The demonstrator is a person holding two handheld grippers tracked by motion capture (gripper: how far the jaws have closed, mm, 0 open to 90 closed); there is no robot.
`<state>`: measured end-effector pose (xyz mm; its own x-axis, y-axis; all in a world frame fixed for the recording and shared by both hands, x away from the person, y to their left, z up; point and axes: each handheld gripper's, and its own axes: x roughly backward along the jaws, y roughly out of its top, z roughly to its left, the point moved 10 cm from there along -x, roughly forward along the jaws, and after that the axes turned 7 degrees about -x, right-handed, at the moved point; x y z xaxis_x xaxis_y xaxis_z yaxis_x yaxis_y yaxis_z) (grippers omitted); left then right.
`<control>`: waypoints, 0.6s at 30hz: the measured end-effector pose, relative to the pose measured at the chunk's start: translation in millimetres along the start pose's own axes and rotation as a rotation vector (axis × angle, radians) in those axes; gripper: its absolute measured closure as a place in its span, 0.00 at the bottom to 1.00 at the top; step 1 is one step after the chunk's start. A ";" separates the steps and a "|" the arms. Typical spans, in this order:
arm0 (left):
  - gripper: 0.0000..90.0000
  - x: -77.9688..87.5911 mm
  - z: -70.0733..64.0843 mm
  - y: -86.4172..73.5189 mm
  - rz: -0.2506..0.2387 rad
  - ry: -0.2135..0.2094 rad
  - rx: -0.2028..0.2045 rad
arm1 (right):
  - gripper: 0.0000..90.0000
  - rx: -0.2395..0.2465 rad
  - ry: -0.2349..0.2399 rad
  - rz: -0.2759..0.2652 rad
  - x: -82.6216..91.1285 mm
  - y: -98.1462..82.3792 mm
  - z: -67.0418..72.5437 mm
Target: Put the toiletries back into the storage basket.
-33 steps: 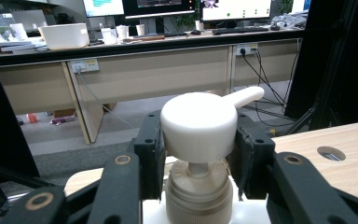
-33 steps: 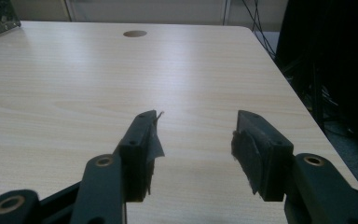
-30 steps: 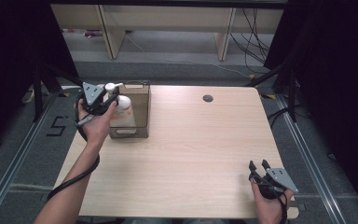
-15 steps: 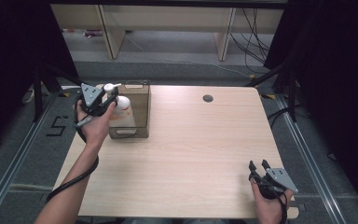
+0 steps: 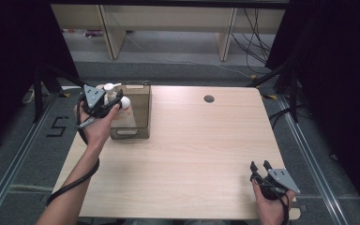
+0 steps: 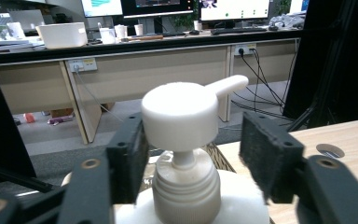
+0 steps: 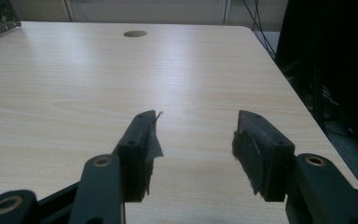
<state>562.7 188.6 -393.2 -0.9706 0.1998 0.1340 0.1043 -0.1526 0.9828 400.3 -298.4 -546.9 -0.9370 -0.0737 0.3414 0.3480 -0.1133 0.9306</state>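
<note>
My left jaws (image 6: 193, 154) are just opening off the pump bottle (image 6: 186, 140): pump head between the pads, gap on the right side, so no grip now. Bottle is standing in the brown bin (image 5: 138, 112) at the far left of the surface (image 5: 192, 154). Placement looks done. Right jaws (image 7: 193, 140) are sitting wide open, empty, near right corner.

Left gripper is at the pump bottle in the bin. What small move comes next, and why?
Probably lift the left gripper straight up and away. Its jaws have just been opening and now stand apart on either side of the pump bottle, with a gap at the right pad, so the grip looks let go. The bottle stands upright in the bin, seemingly placed. The right gripper rests open over bare table.
</note>
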 end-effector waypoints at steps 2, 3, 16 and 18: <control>0.40 1.1 0.0 -0.6 -0.006 -0.003 -0.001 | 0.54 0.001 -0.003 -0.002 -0.1 0.2 -0.6; 0.39 2.3 0.2 -1.1 -0.004 -0.002 0.000 | 0.54 0.000 -0.002 -0.003 -0.2 0.3 -0.5; 0.36 31.2 -0.4 -16.9 -0.037 -0.042 0.003 | 0.54 0.011 0.003 -0.006 -0.5 1.0 -1.3; 0.36 37.3 -0.9 -21.3 -0.037 -0.046 -0.003 | 0.54 0.005 -0.002 -0.004 -0.5 0.5 -1.4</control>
<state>524.1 198.4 -409.2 -0.9629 0.2494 0.1030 0.0674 -0.1472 0.9868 401.0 -299.8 -546.7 -0.9383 -0.0712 0.3384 0.3445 -0.1090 0.9324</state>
